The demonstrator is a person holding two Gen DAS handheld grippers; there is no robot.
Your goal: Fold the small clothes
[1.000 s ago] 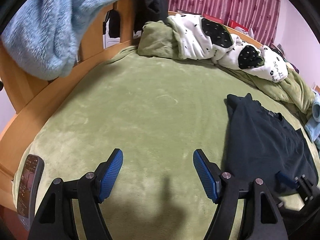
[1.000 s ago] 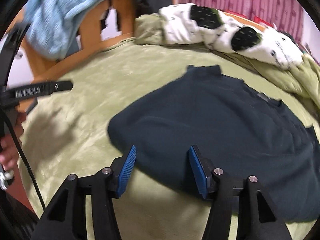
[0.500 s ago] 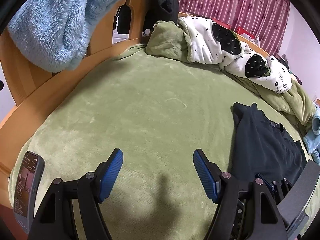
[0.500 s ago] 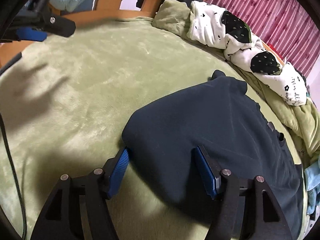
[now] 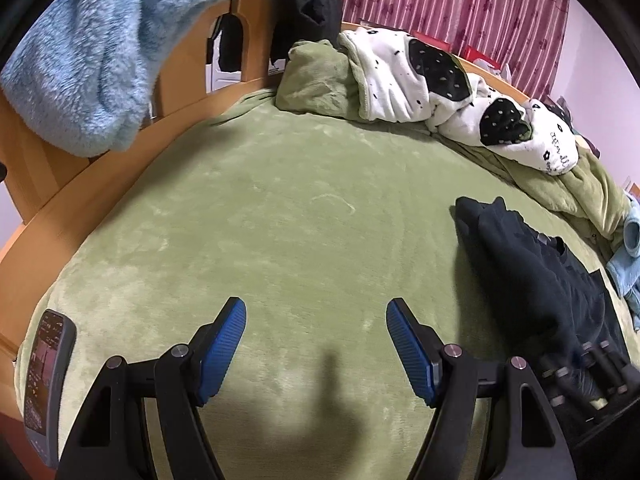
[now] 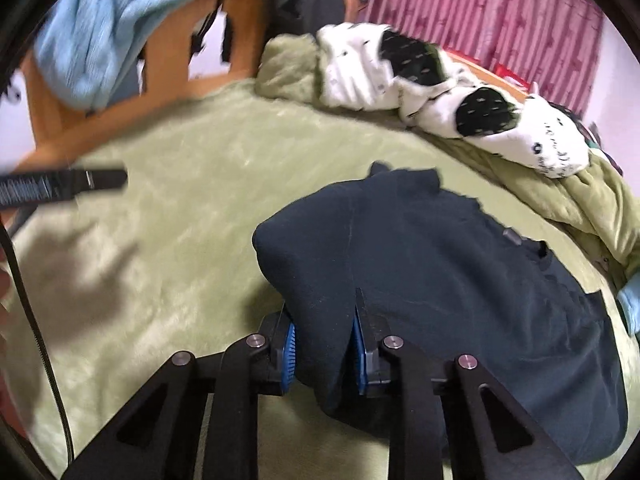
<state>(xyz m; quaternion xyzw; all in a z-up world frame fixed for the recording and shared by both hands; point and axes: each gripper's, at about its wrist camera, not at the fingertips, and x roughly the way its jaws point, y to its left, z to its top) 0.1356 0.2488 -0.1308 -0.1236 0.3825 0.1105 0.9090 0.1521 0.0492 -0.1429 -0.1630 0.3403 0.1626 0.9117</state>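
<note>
The dark garment (image 6: 460, 280) lies on the green bed cover (image 5: 280, 220), toward its right side. The right gripper (image 6: 322, 344) is closing, its blue pads (image 6: 289, 346) pinching a raised fold at the garment's near edge. The left gripper (image 5: 316, 344) stands wide, nothing between its jaws, over bare cover. A phone (image 5: 44, 380) lies at the bed's left edge.

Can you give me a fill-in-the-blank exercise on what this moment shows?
1. The right gripper is closing on a fold of the dark ____ garment.
2. The left gripper has ____ between its pads.
3. The bed cover is ____ in colour.
4. A fluffy ____ blanket hangs over the wooden bed frame.

Missing words: navy; nothing; green; blue
</note>
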